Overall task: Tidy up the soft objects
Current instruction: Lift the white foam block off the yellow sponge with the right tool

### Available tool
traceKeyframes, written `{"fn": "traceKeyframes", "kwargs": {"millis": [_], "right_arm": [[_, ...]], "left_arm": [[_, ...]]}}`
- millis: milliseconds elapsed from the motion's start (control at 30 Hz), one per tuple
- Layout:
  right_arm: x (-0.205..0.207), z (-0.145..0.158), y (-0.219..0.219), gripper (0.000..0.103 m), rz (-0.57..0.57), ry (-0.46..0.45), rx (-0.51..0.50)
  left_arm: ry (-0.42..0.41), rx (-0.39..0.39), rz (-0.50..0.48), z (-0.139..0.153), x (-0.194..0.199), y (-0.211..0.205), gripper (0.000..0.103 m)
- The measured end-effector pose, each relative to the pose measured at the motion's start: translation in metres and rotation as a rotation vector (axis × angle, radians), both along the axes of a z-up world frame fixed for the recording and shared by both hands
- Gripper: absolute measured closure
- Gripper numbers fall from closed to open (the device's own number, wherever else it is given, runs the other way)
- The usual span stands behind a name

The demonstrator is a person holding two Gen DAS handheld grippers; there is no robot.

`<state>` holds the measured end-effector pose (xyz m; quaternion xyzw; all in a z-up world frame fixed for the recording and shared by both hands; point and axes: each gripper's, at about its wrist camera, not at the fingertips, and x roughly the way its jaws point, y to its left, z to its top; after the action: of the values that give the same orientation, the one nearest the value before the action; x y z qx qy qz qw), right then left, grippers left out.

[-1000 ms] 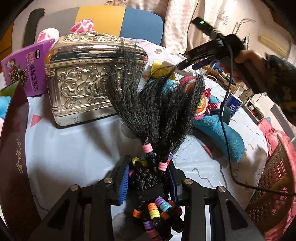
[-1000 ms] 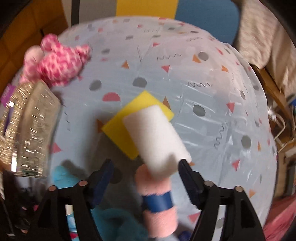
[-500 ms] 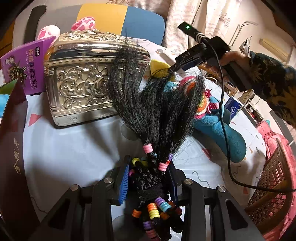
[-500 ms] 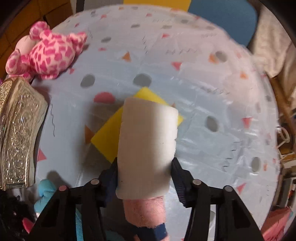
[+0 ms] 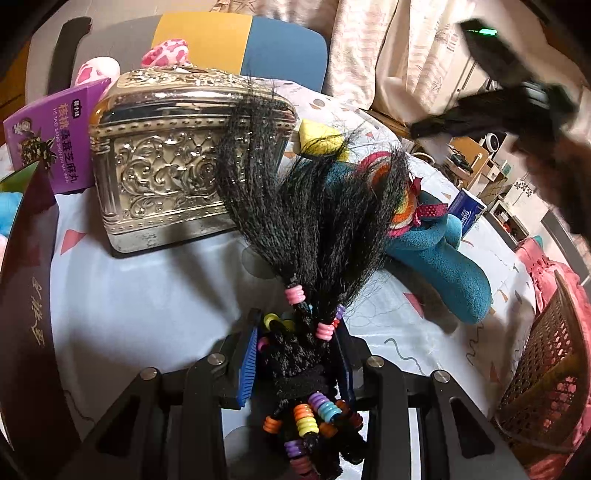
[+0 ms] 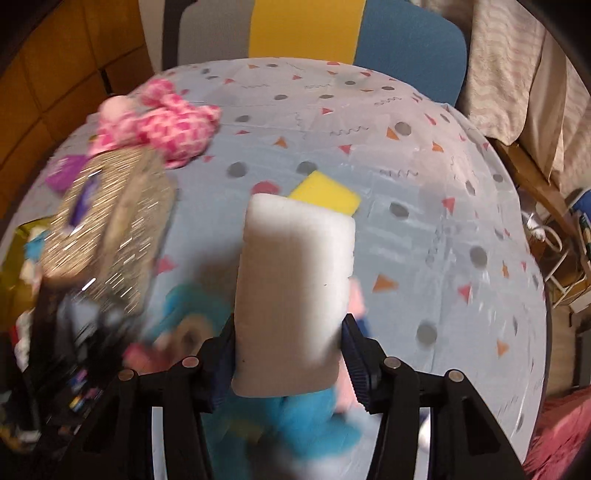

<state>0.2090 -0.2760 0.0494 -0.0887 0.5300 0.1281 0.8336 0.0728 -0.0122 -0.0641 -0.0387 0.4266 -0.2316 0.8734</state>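
My left gripper [image 5: 295, 354] is shut on a black braided hairpiece with coloured beads [image 5: 314, 229] and holds it above the table. My right gripper [image 6: 290, 343] is shut on a white sponge block [image 6: 295, 291], lifted above the table; it also shows blurred high in the left wrist view [image 5: 491, 114]. A yellow sponge [image 6: 327, 195] lies on the patterned tablecloth behind it, also seen in the left wrist view [image 5: 317, 138]. A teal plush toy [image 5: 436, 254] lies right of the hairpiece. A pink spotted plush [image 6: 162, 125] lies at the far left.
An ornate silver metal box [image 5: 166, 166] stands at the left, with a purple box [image 5: 48, 136] behind it. A wicker basket [image 5: 546, 373] with pink cloth sits off the table's right edge. A dark box lid [image 5: 26, 295] stands at the left. A multicoloured chair [image 6: 303, 29] stands behind.
My right gripper closed on the white sponge and lifted it off the yellow sponge, rising and pulling back. My left gripper holds the hairpiece nearly still.
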Motion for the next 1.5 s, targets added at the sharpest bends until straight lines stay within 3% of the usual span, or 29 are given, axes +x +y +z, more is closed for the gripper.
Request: {"fn": "traceKeyframes", "kwargs": {"millis": [200,400,633,800,1067,1133,1200,1500], "right_arm": [[-0.084,0.004,0.015,0.049,0.114,0.075,0.052],[-0.136,-0.031,0.061,0.048,0.216,0.198,0.073],[-0.128,-0.071,0.087,0.043,0.172,0.261,0.046],[-0.124,-0.083,0.084,0.028,0.134,0.287,0.081],[-0.112,-0.088,0.088,0.028,0.083,0.257,0.088],[-0.112,-0.095,0.092,0.042,0.052,0.231,0.053],[-0.114,-0.097,0.094,0.046,0.01,0.192,0.035],[-0.115,-0.099,0.091,0.041,-0.047,0.151,0.075]], "left_arm": [[0.007,-0.004,0.012,0.0,-0.001,0.0,0.068],[0.024,0.004,0.046,0.004,-0.006,0.001,0.069],[0.023,0.032,0.061,0.006,-0.018,0.001,0.069],[0.027,0.037,0.067,0.007,-0.019,-0.001,0.069],[0.033,0.05,0.055,0.006,-0.015,-0.002,0.069],[0.036,0.051,0.055,0.006,-0.014,-0.003,0.069],[0.028,0.066,0.048,0.007,-0.016,-0.005,0.07],[0.022,0.077,0.08,0.012,-0.017,-0.002,0.071]]}}
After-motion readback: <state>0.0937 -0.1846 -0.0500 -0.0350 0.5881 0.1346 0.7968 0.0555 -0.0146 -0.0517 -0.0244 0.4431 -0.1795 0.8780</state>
